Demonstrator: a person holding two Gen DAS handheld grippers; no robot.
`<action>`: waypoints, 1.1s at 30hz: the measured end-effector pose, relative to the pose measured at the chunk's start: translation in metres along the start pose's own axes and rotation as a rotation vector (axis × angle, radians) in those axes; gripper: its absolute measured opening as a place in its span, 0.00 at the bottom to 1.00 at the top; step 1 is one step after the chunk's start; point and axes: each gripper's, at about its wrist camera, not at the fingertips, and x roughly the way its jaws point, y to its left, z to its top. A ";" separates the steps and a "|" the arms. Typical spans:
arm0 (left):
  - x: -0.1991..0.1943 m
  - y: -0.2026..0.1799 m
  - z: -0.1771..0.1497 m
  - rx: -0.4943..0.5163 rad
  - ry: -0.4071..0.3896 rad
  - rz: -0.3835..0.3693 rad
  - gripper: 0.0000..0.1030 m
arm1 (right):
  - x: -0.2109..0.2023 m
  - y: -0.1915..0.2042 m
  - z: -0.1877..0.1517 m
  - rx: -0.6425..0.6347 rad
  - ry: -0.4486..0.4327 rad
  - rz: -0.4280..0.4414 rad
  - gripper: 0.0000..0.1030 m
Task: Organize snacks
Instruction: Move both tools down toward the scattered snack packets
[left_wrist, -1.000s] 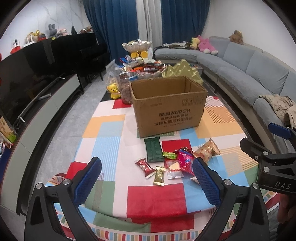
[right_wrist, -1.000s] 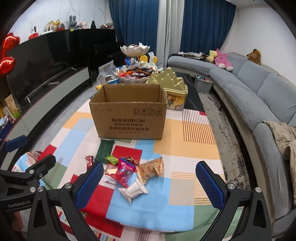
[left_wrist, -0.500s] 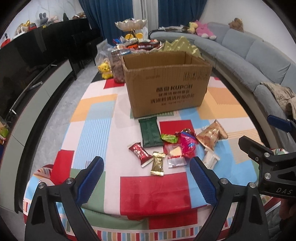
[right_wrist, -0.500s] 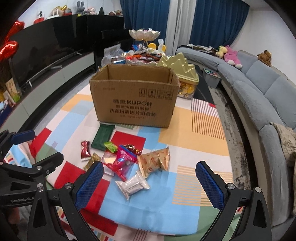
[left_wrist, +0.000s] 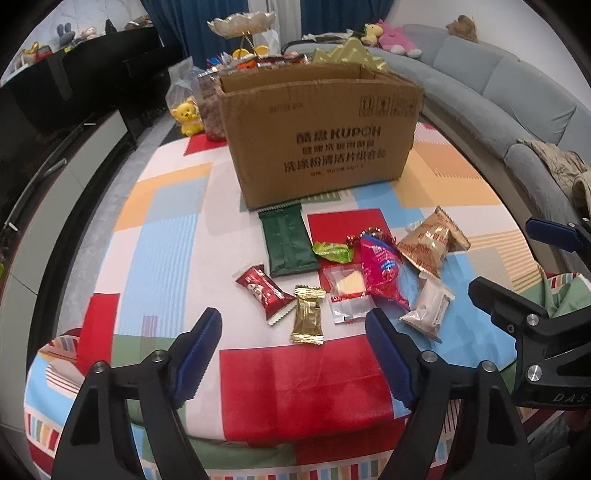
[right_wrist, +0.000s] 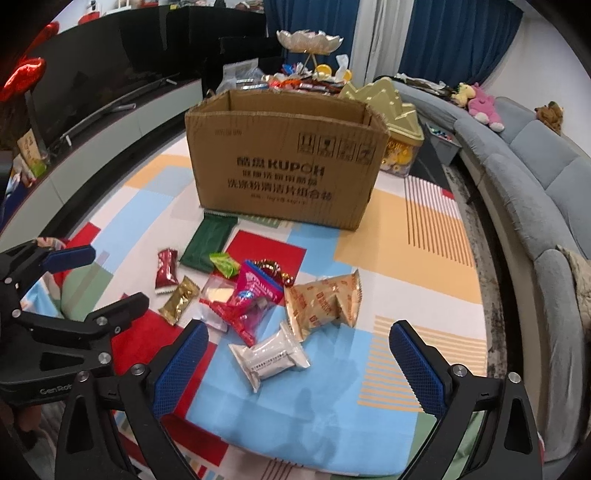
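Note:
Several wrapped snacks lie loose on the patchwork tablecloth (left_wrist: 162, 236) in front of an open cardboard box (left_wrist: 321, 140): a dark green packet (left_wrist: 288, 240), a red candy (left_wrist: 264, 291), a gold candy (left_wrist: 308, 314), a pink bag (left_wrist: 382, 269), a tan bag (left_wrist: 430, 240) and a white pack (right_wrist: 269, 356). My left gripper (left_wrist: 293, 352) hovers just short of the gold and red candies; its jaws are closing with nothing between them. My right gripper (right_wrist: 299, 363) hangs over the white pack, jaws wide and narrowing slightly, not touching it.
Behind the box stand a tiered dish of sweets (right_wrist: 308, 42), a gold-lidded tub (right_wrist: 400, 129), a jar and a yellow toy (left_wrist: 188, 116). A grey sofa (right_wrist: 535, 177) curves along the right; a dark TV cabinet (right_wrist: 92, 96) runs along the left.
Both grippers have come down and closer to the snack pile, so the box and snacks look larger. The left jaws have narrowed noticeably; the right ones only a little.

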 end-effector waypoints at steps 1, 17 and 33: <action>0.003 0.000 0.000 0.002 0.004 -0.002 0.74 | 0.003 0.001 -0.001 -0.004 0.008 0.006 0.92; 0.041 -0.007 -0.005 0.027 0.055 -0.044 0.57 | 0.045 0.009 -0.015 -0.046 0.115 0.068 0.81; 0.072 -0.008 -0.009 0.028 0.123 -0.067 0.49 | 0.077 0.007 -0.022 -0.028 0.189 0.112 0.72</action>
